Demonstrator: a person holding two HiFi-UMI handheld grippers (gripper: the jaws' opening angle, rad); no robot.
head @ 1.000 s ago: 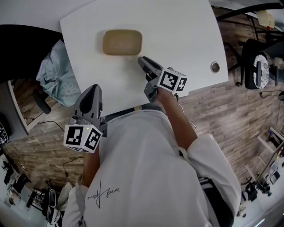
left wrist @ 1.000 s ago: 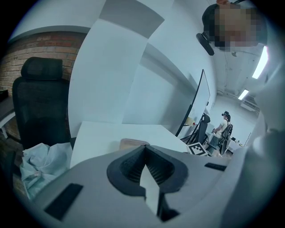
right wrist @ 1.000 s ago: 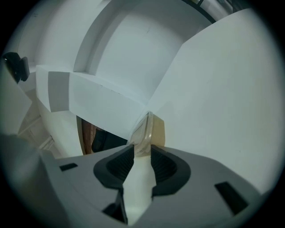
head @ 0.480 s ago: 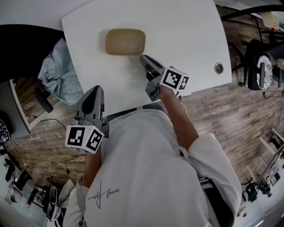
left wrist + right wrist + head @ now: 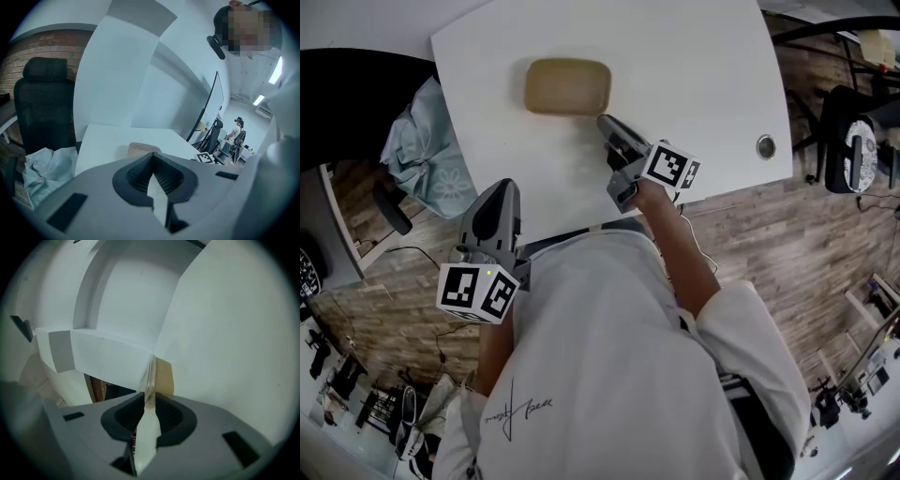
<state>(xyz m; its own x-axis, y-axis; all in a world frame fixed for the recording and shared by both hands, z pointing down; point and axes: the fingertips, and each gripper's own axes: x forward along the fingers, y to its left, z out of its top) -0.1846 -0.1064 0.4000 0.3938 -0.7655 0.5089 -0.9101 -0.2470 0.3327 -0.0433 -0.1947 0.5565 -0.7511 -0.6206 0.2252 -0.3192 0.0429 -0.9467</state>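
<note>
Planks of wood flooring (image 5: 787,244) are surrounding a white table (image 5: 694,75), with a pale blue cloth (image 5: 427,155) lying beside its left edge. A tan block (image 5: 567,86) is resting on the table's far part. The right gripper (image 5: 605,122), jaws pressed together and empty, is pointing just beside its near right corner. The left gripper (image 5: 503,187), likewise closed on nothing, is hovering at the near edge, well apart. Only the left gripper view is showing a brick wall (image 5: 47,44).

Bright, even overhead light. The white rectangular bench (image 5: 675,56) is nearly washed out in the head view, and the tan rounded block (image 5: 568,86) casts only a faint shadow. Both gripper views show fisheye bending, black corners and soft-focus near jaws. A ceiling strip lamp (image 5: 275,70) glares.
</note>
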